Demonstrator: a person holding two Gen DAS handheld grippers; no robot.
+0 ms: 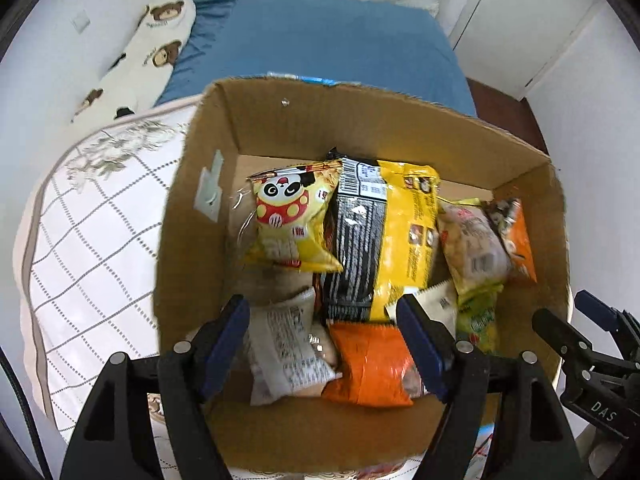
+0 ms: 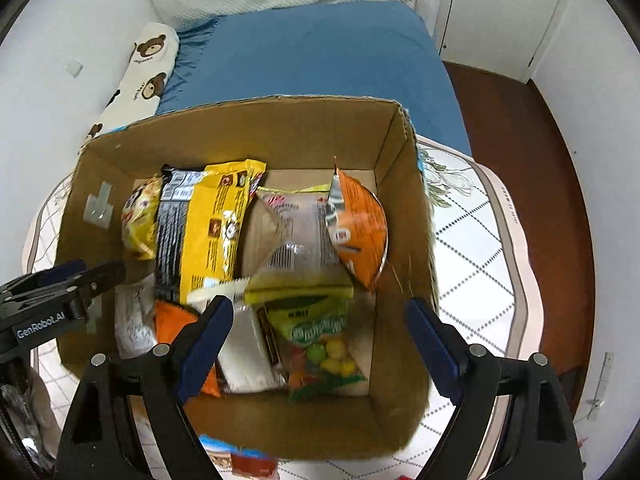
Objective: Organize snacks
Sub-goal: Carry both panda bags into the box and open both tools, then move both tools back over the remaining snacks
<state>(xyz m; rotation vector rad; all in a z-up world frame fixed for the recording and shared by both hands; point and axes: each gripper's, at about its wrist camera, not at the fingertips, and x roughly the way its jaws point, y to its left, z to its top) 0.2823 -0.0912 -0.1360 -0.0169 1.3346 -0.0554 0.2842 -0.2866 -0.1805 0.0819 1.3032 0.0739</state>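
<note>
Inside the cardboard box (image 1: pixel 280 128), snack packets lie directly below both tools: left tool (image 1: pixel 324 344) over the orange packet (image 1: pixel 368 364), right tool (image 2: pixel 320 344) over the candy bag (image 2: pixel 320 344); both released, empty.

Box: we find the cardboard box (image 2: pixel 404 216) resting on a quilt (image 2: pixel 472 264), with the bed (image 2: pixel 320 52) behind it.
Left of bed: a long pillow (image 2: pixel 148 68) lies along the wall.
Inside, left: we note the panda packet (image 1: pixel 288 220) leaning beside the large noodle packet (image 1: pixel 384 236).
Inside, right: the chip bag (image 2: pixel 360 224) stands near the right wall.
Inside, front: the candy bag (image 2: pixel 324 340) lies on the box floor.
Grippers: both hover over the near edge, the left gripper (image 1: pixel 324 340) left of the right gripper (image 2: pixel 320 340).
</note>
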